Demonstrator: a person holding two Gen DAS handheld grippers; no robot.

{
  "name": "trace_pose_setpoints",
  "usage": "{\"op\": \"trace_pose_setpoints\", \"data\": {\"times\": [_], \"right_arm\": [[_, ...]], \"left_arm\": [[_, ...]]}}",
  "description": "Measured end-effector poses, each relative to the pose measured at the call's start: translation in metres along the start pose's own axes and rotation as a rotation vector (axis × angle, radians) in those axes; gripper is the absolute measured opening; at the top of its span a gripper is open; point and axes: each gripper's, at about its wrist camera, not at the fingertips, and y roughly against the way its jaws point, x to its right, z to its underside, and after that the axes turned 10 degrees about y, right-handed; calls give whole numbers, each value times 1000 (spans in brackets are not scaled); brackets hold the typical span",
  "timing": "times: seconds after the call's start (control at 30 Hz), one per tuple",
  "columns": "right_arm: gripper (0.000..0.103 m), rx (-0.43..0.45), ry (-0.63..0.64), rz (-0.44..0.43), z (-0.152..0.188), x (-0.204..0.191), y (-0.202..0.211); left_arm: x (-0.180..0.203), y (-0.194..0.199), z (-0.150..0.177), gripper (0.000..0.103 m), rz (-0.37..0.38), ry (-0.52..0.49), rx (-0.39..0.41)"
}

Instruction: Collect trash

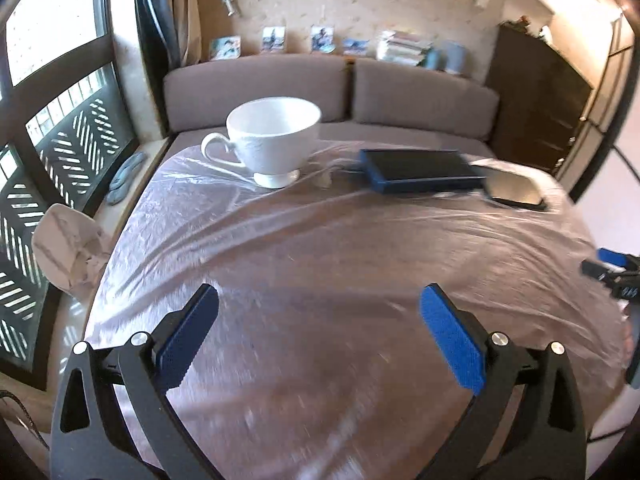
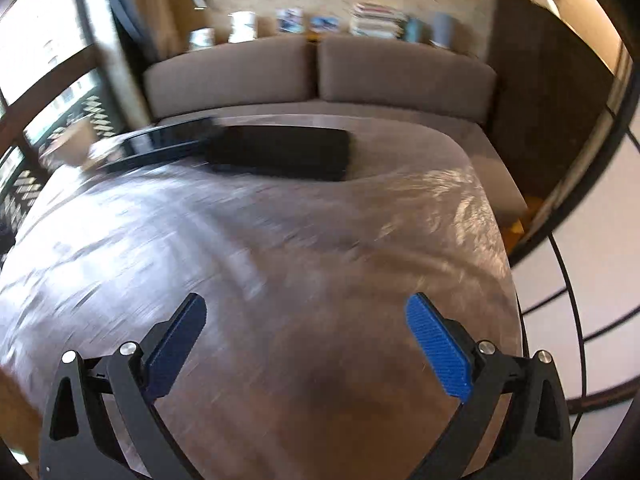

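Glossy white ceramic cup

- A wide bed with taupe-brown bedding fills the middle of both views.
- A thin, crinkled sheet of clear plastic film lies spread over most of it, down to the lower edge of the frame.
- A white footed porcelain teacup stands upright on the film, upper centre-left.
- A flat dark box with blue edges lies right of the cup, apart from it.
- A slim dark tablet-like slab lies against the box's right end.
- A small pale scrap, too blurred to identify, sits between cup and box.
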Motion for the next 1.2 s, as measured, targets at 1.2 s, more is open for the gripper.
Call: {"op": "trace_pose_setpoints", "data": {"times": [1.2], "right_arm": [[99,9,1,71,1,19,-38]], "left_arm": [[-14,-56,-6,102,-66,6,-81]]}}
